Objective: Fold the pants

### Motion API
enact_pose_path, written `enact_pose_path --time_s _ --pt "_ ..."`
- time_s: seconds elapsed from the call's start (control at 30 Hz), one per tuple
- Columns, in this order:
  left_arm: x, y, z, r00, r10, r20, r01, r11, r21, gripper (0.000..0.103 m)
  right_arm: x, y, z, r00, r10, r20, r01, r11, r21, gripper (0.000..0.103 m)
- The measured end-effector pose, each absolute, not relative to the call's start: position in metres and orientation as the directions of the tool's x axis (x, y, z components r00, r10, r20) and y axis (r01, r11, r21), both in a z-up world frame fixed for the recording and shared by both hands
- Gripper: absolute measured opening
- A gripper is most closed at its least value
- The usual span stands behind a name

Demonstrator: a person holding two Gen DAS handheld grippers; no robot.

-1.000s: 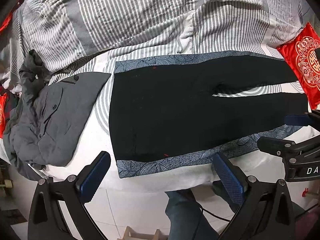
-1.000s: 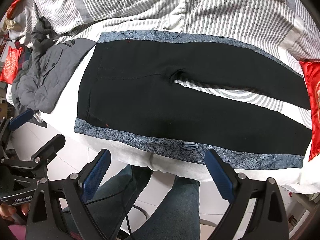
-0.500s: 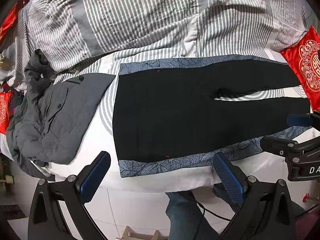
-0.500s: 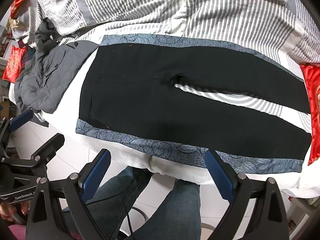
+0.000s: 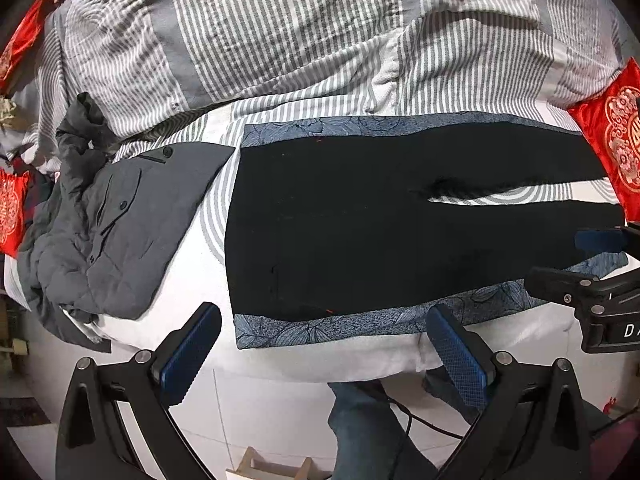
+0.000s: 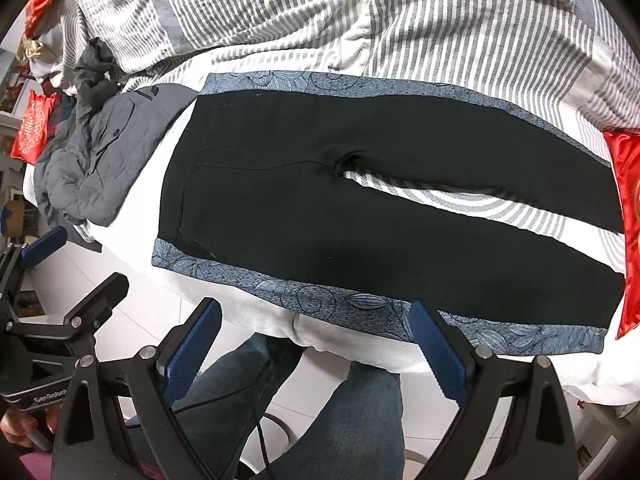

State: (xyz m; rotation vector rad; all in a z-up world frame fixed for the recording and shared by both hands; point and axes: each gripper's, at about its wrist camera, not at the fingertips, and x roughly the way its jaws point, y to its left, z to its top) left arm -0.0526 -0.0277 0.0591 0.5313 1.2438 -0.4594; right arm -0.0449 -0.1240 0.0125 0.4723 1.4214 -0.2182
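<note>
A pair of black pants [image 5: 360, 232] with blue patterned side panels lies flat and unfolded across the near edge of a bed, waistband toward the left, the 2 legs parted slightly toward the right. The left gripper [image 5: 324, 344] hovers off the bed's edge with its jaws spread wide and empty, short of the waist end. The right gripper [image 6: 316, 340] hangs likewise wide and empty, facing the near leg's patterned stripe. A person's jeans-clad legs [image 6: 360, 412] stand against the mattress. No fold has begun. A grey jacket [image 5: 120, 224] lies heaped just beside the waistband, and a red cushion [image 6: 630, 216] touches the hems. The risks ahead appear plain: a pinch that takes only the top layer would let the lower one lag and wrinkle, the striped duvet [image 5: 280, 32] or sheet could be caught with the cloth, and a leg swung over unevenly could leave the stripes misaligned.
</note>
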Motion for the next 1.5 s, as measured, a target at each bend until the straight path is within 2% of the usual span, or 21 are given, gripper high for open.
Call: enact_pose_path --time_s 0.27,0.6,0.8,0.97,1.2,1.4,1.5 --pt "-0.056 -0.028 0.064 0.263 -0.038 -0.964 0.542 0.832 0.116 0.103 -0.049 -0.133 0.015 0.161 0.151 -0.975 0.389 0.899 0.203 0.097" --pt "-0.065 -0.004 0.06 0.251 -0.078 -0.965 0.339 0.941 0.012 0.103 -0.074 -0.143 0.007 0.123 0.208 -0.97 0.314 0.919 0.237 0.097" --pt "-0.068 0.024 0.032 0.187 -0.068 -0.98 0.241 0.97 -0.021 0.103 -0.091 -0.137 -0.013 0.091 0.254 -0.963 0.352 0.896 0.27 0.097" --pt "-0.053 0.049 -0.005 0.117 -0.117 -0.986 0.209 0.974 -0.09 0.103 -0.1 -0.126 -0.037 0.121 0.296 -0.947 0.422 0.849 0.32 0.097" --pt "-0.039 0.081 -0.072 0.051 -0.158 -0.986 0.164 0.975 -0.148 0.103 -0.109 -0.106 -0.109 0.205 0.429 -0.88 0.576 0.674 0.462 0.096" --pt "-0.034 0.095 -0.121 0.014 -0.214 -0.977 0.149 0.966 -0.21 0.103 -0.117 -0.101 -0.162 0.291 0.478 -0.829 0.657 0.53 0.536 0.092" --pt "-0.031 0.098 -0.137 0.009 -0.247 -0.969 0.147 0.959 -0.244 0.103 -0.12 -0.105 -0.186 0.342 0.486 -0.805 0.686 0.456 0.567 0.085"
